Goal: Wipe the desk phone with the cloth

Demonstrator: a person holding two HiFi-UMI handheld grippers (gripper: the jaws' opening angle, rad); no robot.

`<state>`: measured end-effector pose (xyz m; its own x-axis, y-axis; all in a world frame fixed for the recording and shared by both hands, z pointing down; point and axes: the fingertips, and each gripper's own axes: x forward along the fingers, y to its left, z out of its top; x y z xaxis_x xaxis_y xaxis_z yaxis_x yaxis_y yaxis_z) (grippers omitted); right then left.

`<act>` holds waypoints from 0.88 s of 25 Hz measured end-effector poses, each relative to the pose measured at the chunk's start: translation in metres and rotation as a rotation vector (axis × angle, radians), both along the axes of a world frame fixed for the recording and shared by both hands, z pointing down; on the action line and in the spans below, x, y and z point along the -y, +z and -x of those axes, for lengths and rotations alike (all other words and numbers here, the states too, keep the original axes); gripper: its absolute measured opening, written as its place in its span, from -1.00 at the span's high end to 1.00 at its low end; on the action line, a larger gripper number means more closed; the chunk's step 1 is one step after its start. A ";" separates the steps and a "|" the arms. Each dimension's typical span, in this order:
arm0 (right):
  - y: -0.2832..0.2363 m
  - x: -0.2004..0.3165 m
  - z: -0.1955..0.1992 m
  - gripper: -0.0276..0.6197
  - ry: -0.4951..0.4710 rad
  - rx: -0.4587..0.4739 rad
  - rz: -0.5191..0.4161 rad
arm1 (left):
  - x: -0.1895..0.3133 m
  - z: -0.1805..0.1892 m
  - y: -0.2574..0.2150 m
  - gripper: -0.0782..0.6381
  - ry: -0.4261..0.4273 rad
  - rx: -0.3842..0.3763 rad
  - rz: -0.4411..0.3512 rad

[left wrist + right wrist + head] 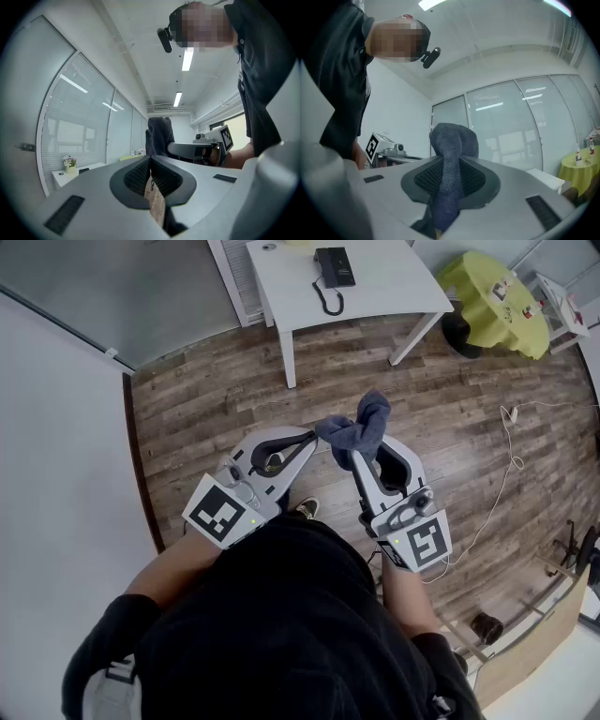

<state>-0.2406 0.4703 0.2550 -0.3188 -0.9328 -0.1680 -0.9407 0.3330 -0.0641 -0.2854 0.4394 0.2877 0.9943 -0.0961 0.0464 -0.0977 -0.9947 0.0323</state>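
**Head view finds the phone; gripper views settle the grips**

Head view alone shows the desk phone (334,267) on the white counter (394,282), well apart from both grippers. Right gripper view shows the right tongs (450,161) clamped on the blue-grey cloth (451,140). Left gripper view shows the left tongs (150,159) closed and empty, with the cloth just beyond them.

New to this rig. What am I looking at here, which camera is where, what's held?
No robot: a person holds a hand-held gripper in each hand. The head view looks down from a camera on the person's head; the other two views ride on the grippers and look along their jaws. The left gripper has its jaws together on nothing. The right gripper has its jaws shut on a dark blue cloth. Further off, on the wooden floor, a white table carries the black desk phone that is to be wiped.
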 end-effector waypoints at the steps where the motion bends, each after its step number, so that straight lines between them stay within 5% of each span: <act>1: 0.004 -0.001 -0.002 0.61 0.007 -0.008 0.010 | 0.000 0.000 0.000 0.75 0.001 0.002 -0.004; 22: 0.003 -0.018 -0.029 0.61 0.051 -0.049 0.016 | -0.014 -0.011 -0.002 0.75 -0.003 0.022 -0.006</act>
<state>-0.2117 0.4885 0.2585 -0.2780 -0.9505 -0.1386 -0.9586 0.2837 -0.0229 -0.2748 0.4532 0.2860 0.9927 -0.0998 0.0677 -0.1016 -0.9945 0.0245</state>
